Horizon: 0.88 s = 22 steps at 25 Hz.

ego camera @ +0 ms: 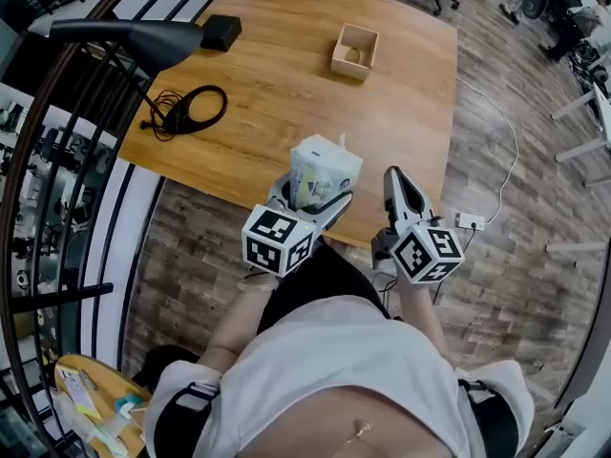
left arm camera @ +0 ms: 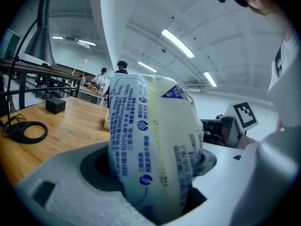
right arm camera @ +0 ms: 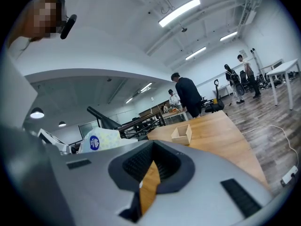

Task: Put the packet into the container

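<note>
Left gripper pinches packet tight so it won't drop, over near edge of table. Right gripper pressed together, holds nothing, waits beside. Container sits far across table.

White shirt, grey left gripper, grey right gripper.

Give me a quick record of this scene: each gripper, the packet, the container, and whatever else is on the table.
left gripper: shut on packet, over table's near edge
right gripper: shut, empty
packet: not yet in container
container: open box, far side of table
also on table: cable loop, black box
</note>
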Tool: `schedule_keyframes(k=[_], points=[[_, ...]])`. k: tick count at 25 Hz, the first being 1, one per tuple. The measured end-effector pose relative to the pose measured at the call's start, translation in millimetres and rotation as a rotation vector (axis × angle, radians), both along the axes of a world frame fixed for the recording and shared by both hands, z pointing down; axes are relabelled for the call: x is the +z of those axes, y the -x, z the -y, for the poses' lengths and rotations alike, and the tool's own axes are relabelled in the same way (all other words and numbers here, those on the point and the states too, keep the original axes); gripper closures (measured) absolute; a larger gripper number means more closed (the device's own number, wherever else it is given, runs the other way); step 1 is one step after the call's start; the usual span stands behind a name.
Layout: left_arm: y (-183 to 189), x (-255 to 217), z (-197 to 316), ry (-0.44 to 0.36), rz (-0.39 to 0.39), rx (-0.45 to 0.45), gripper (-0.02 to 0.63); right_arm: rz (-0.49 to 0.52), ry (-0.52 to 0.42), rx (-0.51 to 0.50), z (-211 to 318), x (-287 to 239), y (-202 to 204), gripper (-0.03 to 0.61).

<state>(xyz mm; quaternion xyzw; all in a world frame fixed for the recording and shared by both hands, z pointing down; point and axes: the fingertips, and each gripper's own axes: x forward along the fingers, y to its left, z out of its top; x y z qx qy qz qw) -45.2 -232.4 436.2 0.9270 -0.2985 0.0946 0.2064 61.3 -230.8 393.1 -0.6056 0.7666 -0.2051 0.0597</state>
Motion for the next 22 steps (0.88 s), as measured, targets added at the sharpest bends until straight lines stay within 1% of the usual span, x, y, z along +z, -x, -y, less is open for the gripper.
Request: schedule_keyframes(k=[3,8,16,22], points=[[-5,-5,20,0.005,0.007,0.003,0.235,-0.027,-0.013,0.005,17,-5,-7,0.571],[-14,-17,61,-0.014,0.032,0.016,0.235,-0.048,-0.035,0.010,60,-21,-17,0.571],[-30,-21,129,0.025,0.055,0.001,0.235,-0.091,-0.045,0.001,131,-43,-32,0.571],[-46,-18,180,0.064,0.072,-0.027,0.235,-0.096,-0.014,-0.019,177,-48,-52,0.571]])
